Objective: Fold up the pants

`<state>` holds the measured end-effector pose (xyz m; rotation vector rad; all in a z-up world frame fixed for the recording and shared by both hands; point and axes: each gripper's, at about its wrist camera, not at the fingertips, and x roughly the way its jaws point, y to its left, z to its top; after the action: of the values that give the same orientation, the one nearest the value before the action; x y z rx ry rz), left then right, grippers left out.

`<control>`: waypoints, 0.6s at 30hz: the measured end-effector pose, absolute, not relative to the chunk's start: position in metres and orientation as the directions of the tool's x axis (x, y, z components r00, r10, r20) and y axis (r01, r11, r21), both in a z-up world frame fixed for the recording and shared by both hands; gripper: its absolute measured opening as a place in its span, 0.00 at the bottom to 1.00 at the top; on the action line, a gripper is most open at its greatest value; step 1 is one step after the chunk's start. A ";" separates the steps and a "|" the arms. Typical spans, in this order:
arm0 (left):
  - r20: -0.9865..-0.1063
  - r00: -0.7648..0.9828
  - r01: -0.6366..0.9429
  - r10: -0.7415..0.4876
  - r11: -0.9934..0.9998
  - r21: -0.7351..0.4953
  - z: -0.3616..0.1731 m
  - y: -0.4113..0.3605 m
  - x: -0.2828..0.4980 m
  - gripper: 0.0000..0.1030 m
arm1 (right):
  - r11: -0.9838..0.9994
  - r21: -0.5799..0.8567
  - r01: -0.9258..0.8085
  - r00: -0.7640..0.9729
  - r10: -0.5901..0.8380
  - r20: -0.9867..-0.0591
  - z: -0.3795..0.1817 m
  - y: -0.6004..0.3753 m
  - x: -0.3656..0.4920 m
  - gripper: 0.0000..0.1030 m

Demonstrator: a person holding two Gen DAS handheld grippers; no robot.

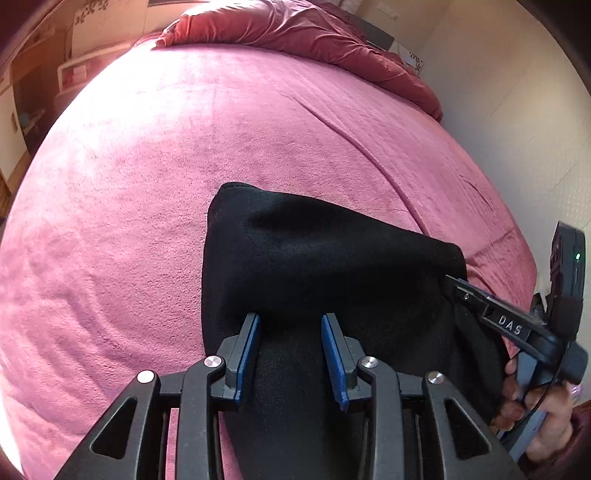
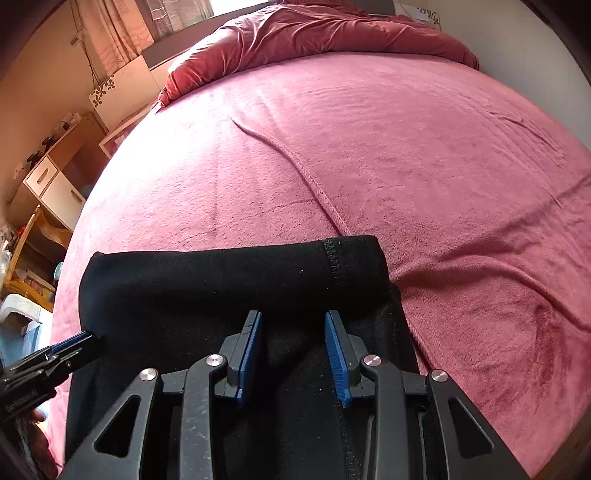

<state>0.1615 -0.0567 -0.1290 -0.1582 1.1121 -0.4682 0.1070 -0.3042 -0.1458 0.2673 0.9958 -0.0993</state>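
Black pants (image 1: 314,258) lie folded in a thick stack on the pink bed cover (image 1: 147,166). In the right wrist view the pants (image 2: 221,280) show a rounded fold edge on the far side with a stitched seam. My left gripper (image 1: 291,328) is open, its blue pads standing apart over the near part of the pants. My right gripper (image 2: 293,328) is open too, above the pants. The right gripper also shows in the left wrist view (image 1: 452,282) at the pants' right edge. The left gripper's tip shows in the right wrist view (image 2: 83,341) at the pants' left edge.
A crumpled dark red duvet (image 1: 295,33) lies at the far end of the bed. A long crease (image 2: 295,170) runs across the pink cover beyond the pants. A wooden cabinet with white drawers (image 2: 51,184) stands left of the bed. A pale wall (image 1: 517,110) is on the right.
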 end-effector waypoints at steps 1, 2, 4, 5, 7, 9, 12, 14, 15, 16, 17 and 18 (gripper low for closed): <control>-0.817 0.350 0.274 -0.458 0.884 -0.378 -0.133 -0.054 0.164 0.33 | 0.968 0.159 0.196 0.555 0.024 -0.832 -0.148 -0.302 0.107 0.33; -0.810 0.347 0.263 -0.473 0.878 -0.400 -0.136 -0.051 0.166 0.33 | 0.971 0.144 0.189 0.561 0.013 -0.827 -0.148 -0.300 0.107 0.33; -0.804 0.354 0.259 -0.478 0.876 -0.406 -0.136 -0.050 0.165 0.33 | 0.974 0.134 0.184 0.569 0.005 -0.822 -0.146 -0.298 0.106 0.33; -0.805 0.363 0.267 -0.470 0.880 -0.393 -0.133 -0.051 0.162 0.34 | 0.972 0.145 0.185 0.574 0.013 -0.818 -0.145 -0.300 0.104 0.33; -0.803 0.387 0.282 -0.454 0.887 -0.366 -0.126 -0.053 0.156 0.34 | 0.972 0.158 0.172 0.584 0.029 -0.811 -0.141 -0.301 0.099 0.33; -0.802 0.416 0.285 -0.428 0.899 -0.332 -0.119 -0.053 0.150 0.39 | 0.974 0.167 0.153 0.593 0.044 -0.804 -0.136 -0.301 0.093 0.35; -0.802 0.470 0.285 -0.369 0.923 -0.258 -0.109 -0.052 0.137 0.64 | 0.978 0.170 0.124 0.601 0.062 -0.797 -0.125 -0.298 0.085 0.41; -0.791 0.495 0.286 -0.359 0.927 -0.242 -0.104 -0.047 0.129 0.66 | 0.975 0.185 0.123 0.606 0.074 -0.792 -0.119 -0.299 0.077 0.51; -0.789 0.501 0.282 -0.356 0.929 -0.240 -0.102 -0.045 0.126 0.66 | 0.975 0.183 0.125 0.612 0.070 -0.788 -0.116 -0.299 0.074 0.54; -0.788 0.507 0.279 -0.350 0.931 -0.235 -0.101 -0.042 0.123 0.66 | 0.975 0.182 0.126 0.616 0.066 -0.785 -0.113 -0.301 0.070 0.56; -0.787 0.511 0.280 -0.346 0.932 -0.229 -0.100 -0.040 0.120 0.66 | 0.974 0.184 0.130 0.620 0.065 -0.782 -0.111 -0.303 0.066 0.56; -0.785 0.513 0.282 -0.347 0.932 -0.227 -0.098 -0.035 0.117 0.67 | 0.972 0.192 0.134 0.621 0.069 -0.780 -0.109 -0.305 0.063 0.57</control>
<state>0.1174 -0.0348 -0.0984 -0.0736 0.9604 -0.3783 0.0625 -0.3053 -0.1094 0.2419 0.9018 -0.0379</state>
